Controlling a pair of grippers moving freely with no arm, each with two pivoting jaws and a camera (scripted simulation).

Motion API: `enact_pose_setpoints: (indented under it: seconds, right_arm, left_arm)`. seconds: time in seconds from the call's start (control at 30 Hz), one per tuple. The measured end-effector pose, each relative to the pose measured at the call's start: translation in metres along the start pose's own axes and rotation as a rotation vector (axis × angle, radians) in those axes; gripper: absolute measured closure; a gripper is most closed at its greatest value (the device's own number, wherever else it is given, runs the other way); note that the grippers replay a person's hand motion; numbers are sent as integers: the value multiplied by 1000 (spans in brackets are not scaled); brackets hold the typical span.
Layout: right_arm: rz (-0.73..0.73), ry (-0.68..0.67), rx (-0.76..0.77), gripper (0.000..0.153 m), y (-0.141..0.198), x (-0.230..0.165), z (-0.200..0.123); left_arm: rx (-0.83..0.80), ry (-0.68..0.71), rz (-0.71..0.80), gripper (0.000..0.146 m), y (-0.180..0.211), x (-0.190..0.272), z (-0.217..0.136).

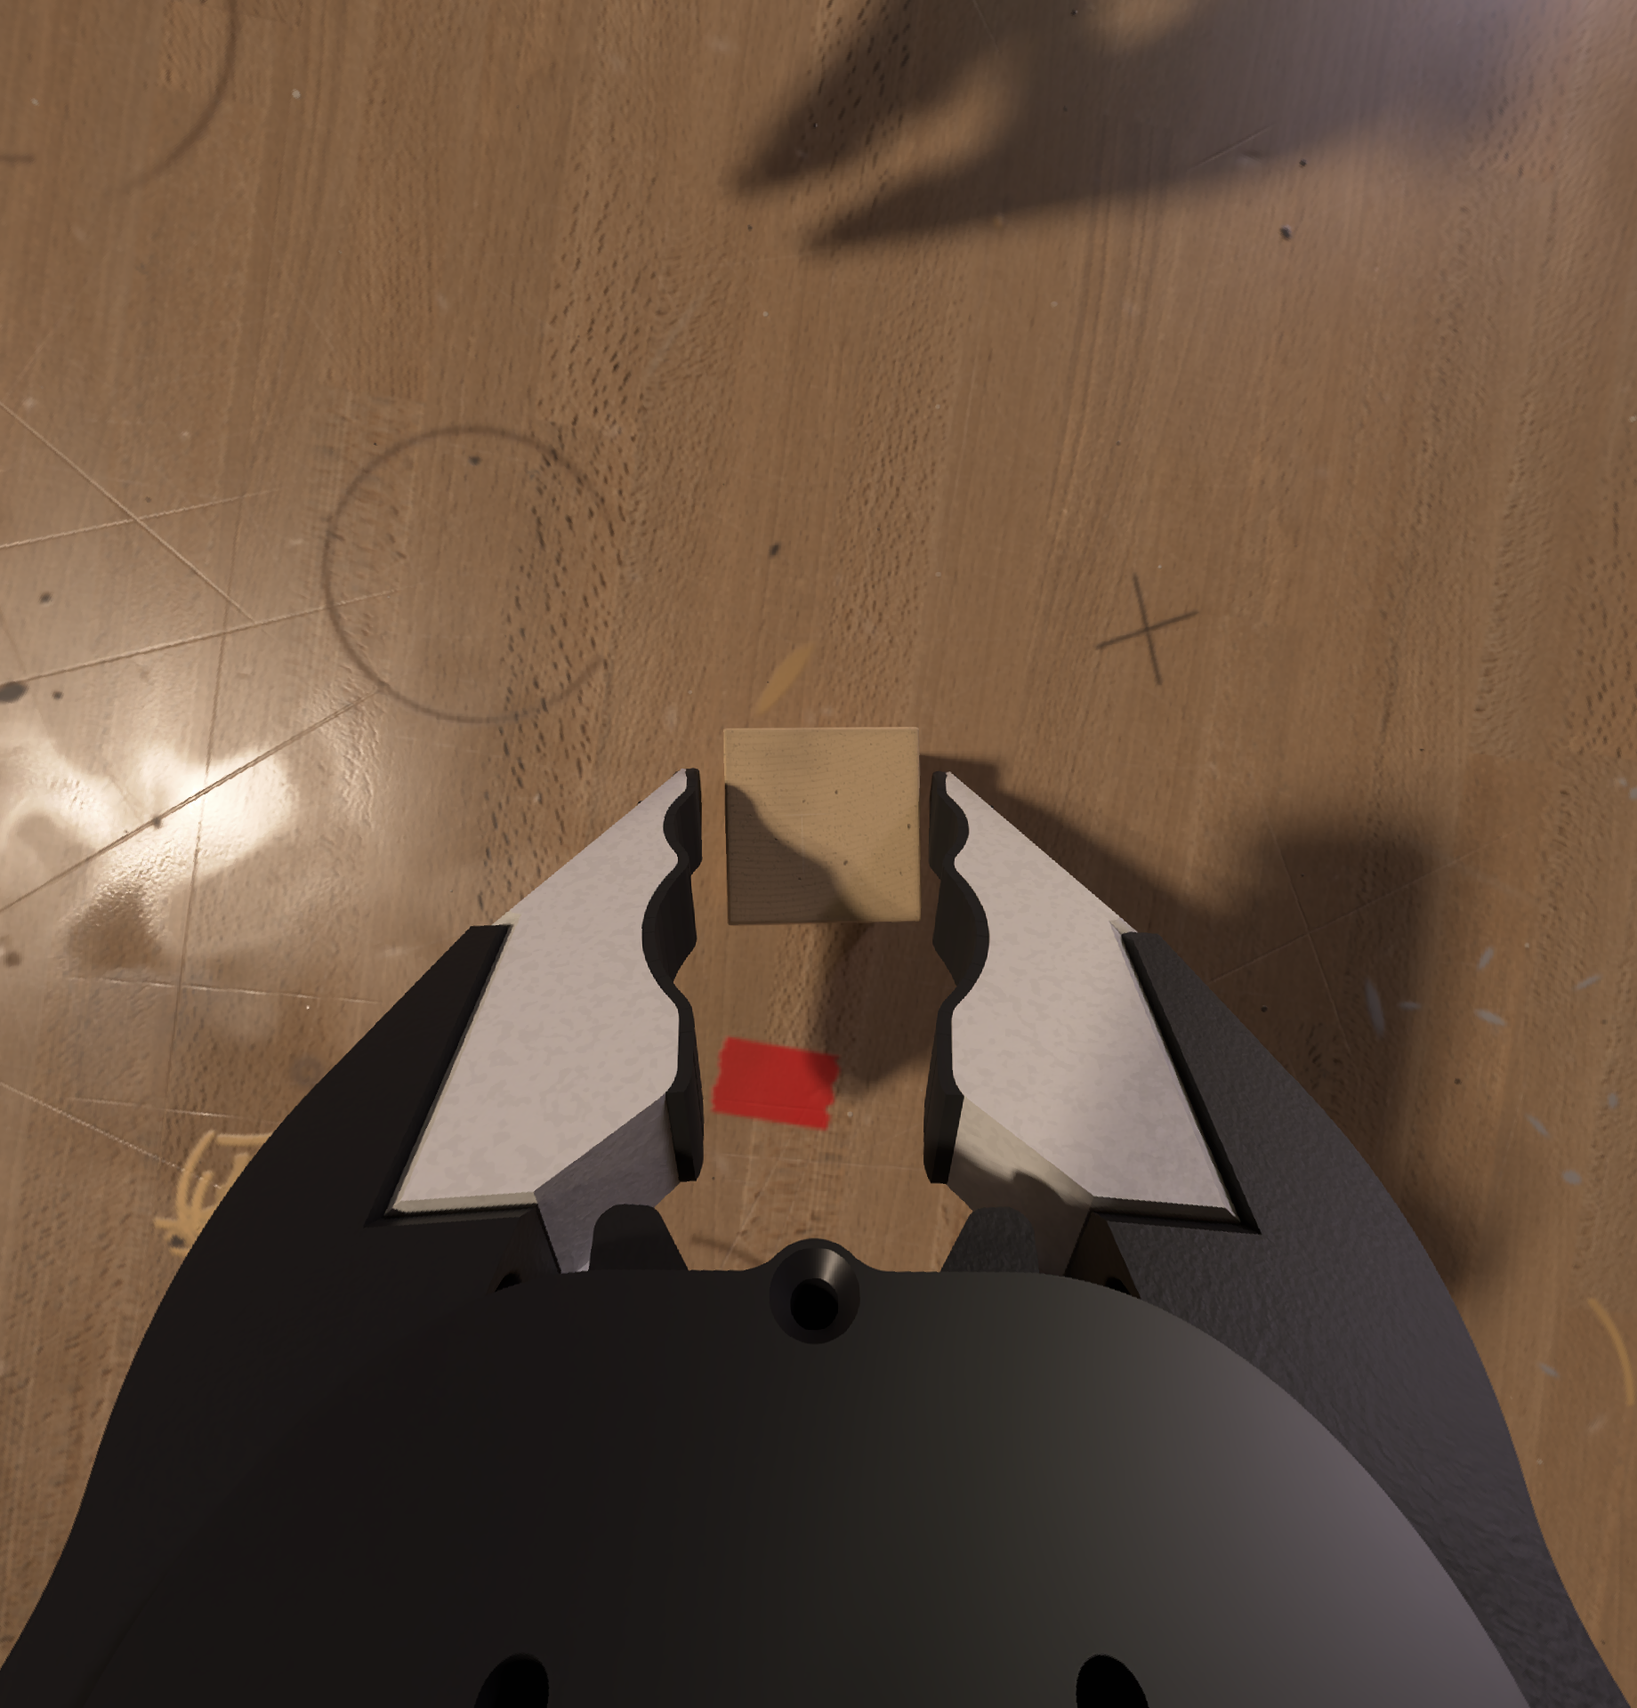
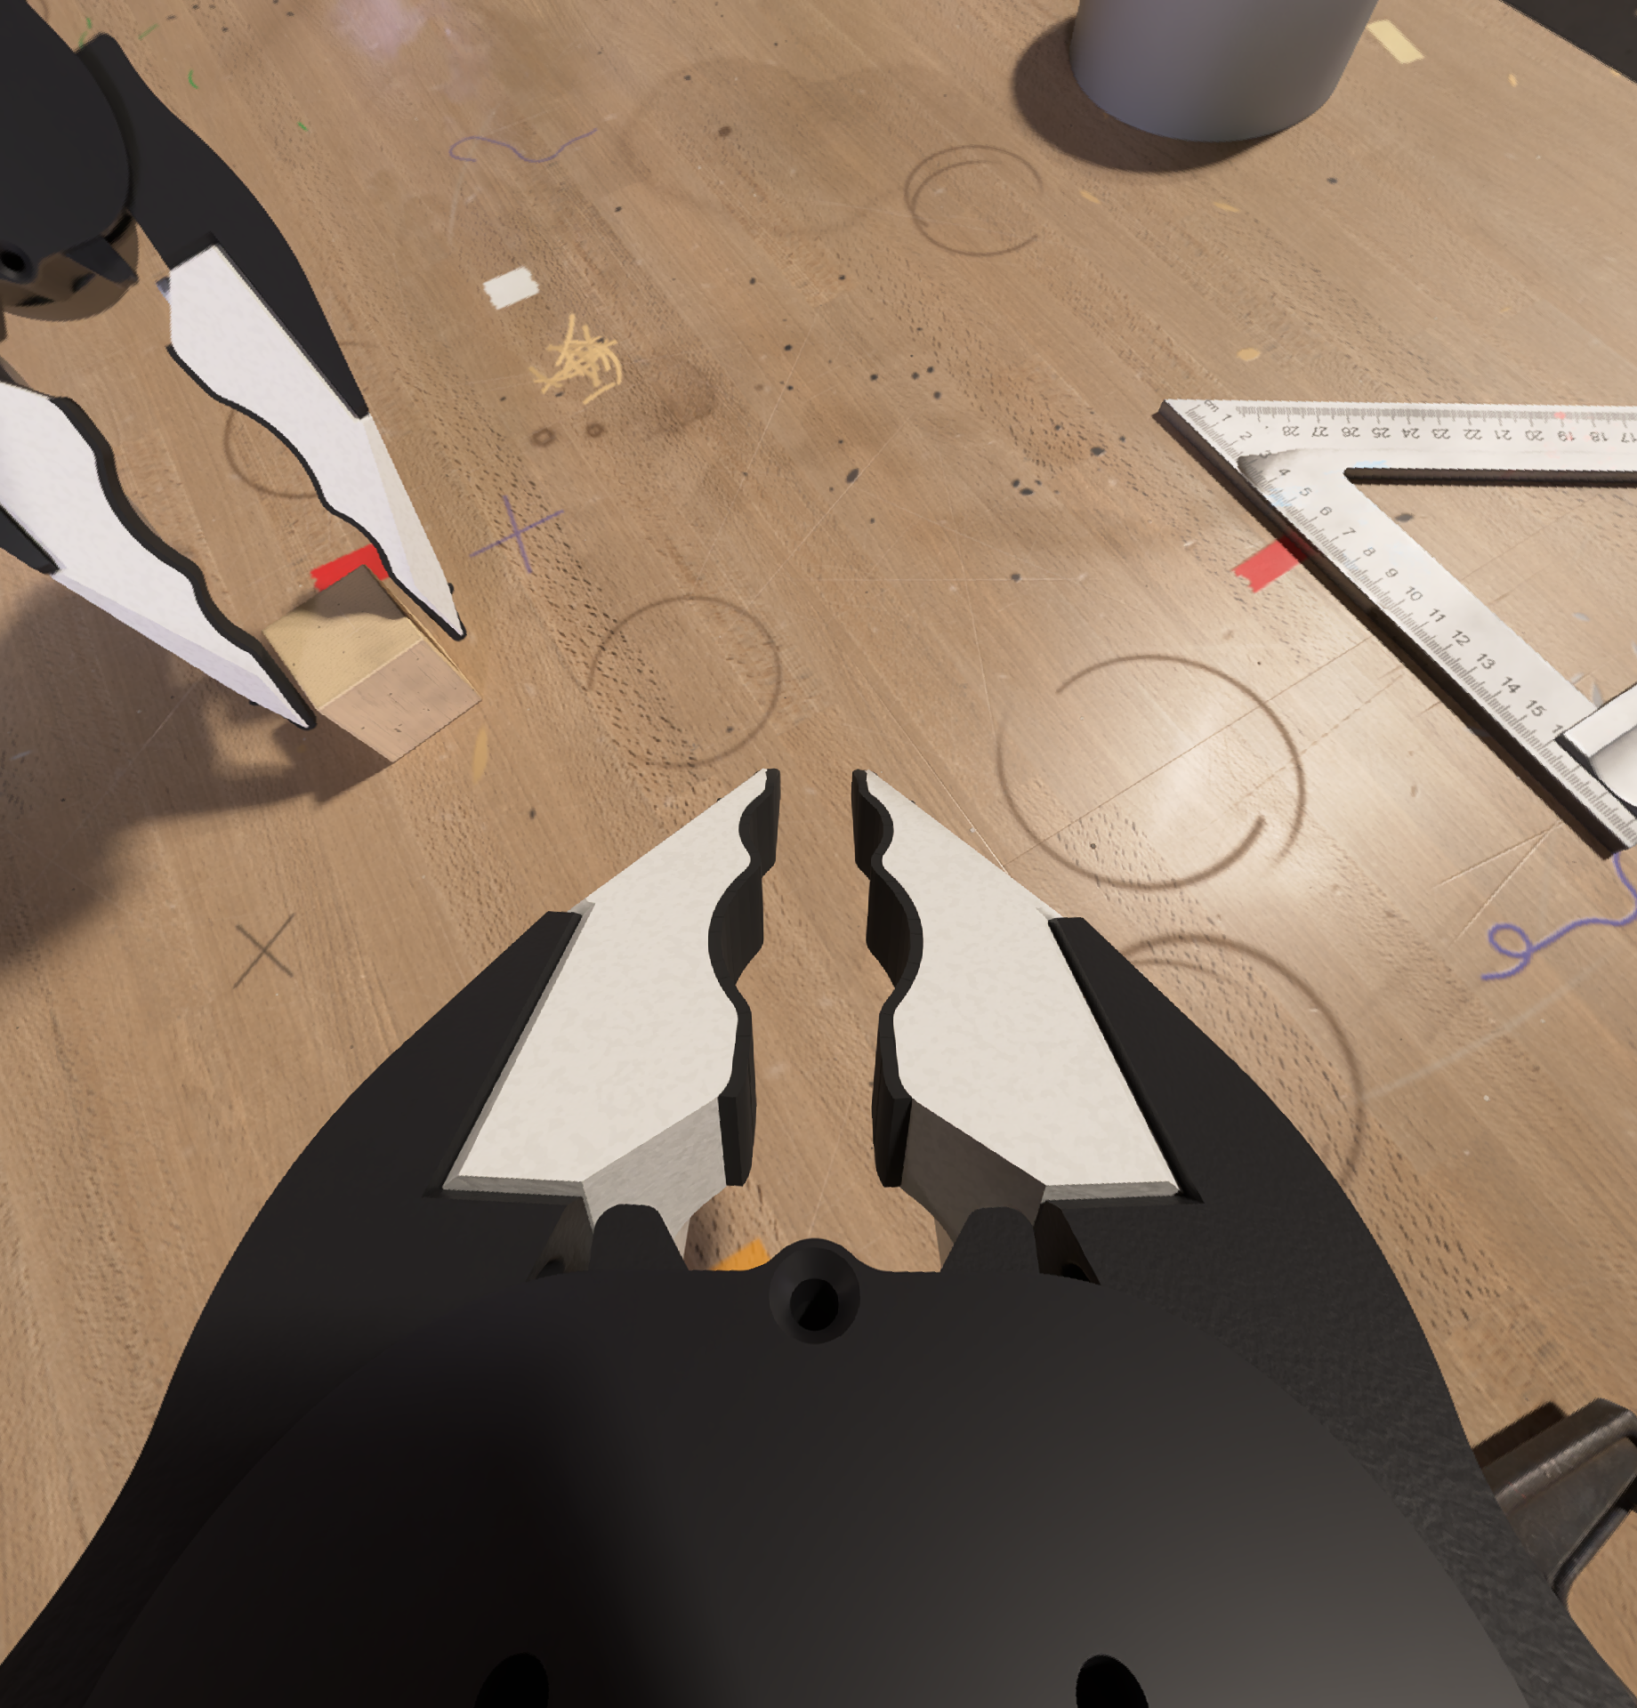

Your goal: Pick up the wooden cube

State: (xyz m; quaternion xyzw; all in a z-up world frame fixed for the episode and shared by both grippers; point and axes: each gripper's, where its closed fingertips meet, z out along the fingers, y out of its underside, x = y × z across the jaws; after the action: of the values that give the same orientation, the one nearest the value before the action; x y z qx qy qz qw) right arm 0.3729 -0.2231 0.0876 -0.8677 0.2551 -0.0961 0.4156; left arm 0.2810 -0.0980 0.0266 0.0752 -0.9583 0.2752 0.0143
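left wrist view shows my left gripper (image 1: pixel 815 804) spread around the wooden cube (image 1: pixel 821 823) on the table (image 1: pixel 1166 416), fingers not yet touching, so squeeze and lift remain, i judge, while my right gripper (image 2: pixel 815 786) hangs nearly closed, empty.

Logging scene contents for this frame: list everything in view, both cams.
cube: 1, pale wood, on table between left gripper's fingertips, slight gaps each side
red tape: 2, one just behind cube, one under square
square: 1, metal, table right
cylinder: 1, grey, far right, cut off by frame
white tape: 1, far centre
clamp-like part: 1, dark metal, near right edge
table: 1, scuffed wood
left gripper: open around cube
right gripper: narrowly open, empty
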Motion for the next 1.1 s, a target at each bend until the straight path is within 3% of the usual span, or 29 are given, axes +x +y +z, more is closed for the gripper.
enact_pose_setpoints:
  seconds: [1.1]
  right_arm:
    - [-21,14,1,137,-2,-2,-3]
  left_arm:
    - [-58,-48,-23,102,14,0,2]
